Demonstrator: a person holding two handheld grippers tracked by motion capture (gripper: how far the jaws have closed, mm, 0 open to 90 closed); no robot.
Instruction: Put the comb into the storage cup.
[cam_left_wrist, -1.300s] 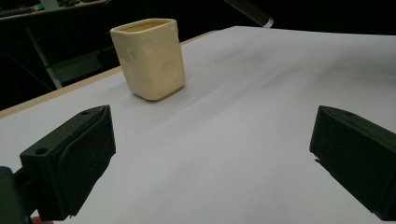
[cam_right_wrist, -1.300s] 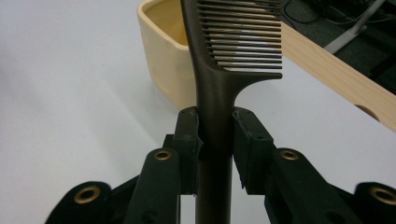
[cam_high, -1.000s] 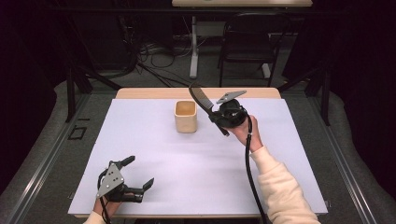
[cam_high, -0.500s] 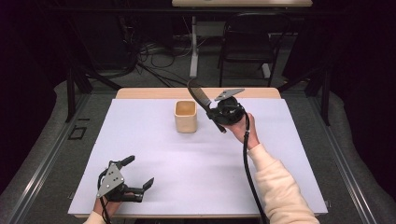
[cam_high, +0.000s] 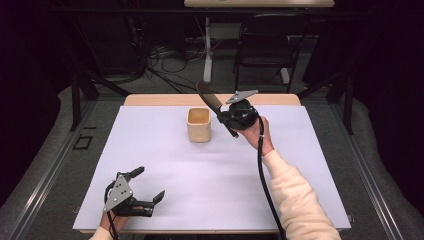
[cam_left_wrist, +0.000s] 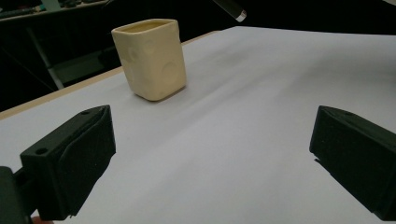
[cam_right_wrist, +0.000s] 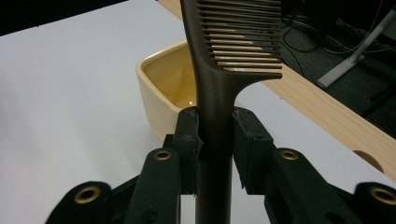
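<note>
The left gripper (cam_high: 142, 192) rests low at the near left of the white table (cam_high: 165, 165), close to the near edge, with a hand behind it; its 2 jaws stand wide apart with nothing between them, and in the left gripper view they frame bare white surface, one at each lower corner; ahead of them in that view stands the cream cup (cam_left_wrist: 150, 58), upright and well apart from the jaws.

In the high view the cream cup (cam_high: 199, 124) sits toward the far side of the table, a little left of its middle, square-sided with rounded corners and its mouth open to the top.

Just to the right of the cup and above the table, the right gripper (cam_high: 226, 120) is held up in a hand (cam_high: 257, 131) at the end of a pale sleeve (cam_high: 295, 200) that comes in from the near right; its jaws are narrow and clamped on the handle of a dark brown comb (cam_high: 209, 100); the comb slants up and to the far left, over the cup's right side; in the right gripper view the comb (cam_right_wrist: 219, 88) rises straight from between the 2 pads, teeth pointing right, with the cup's open mouth just behind the handle.
</note>
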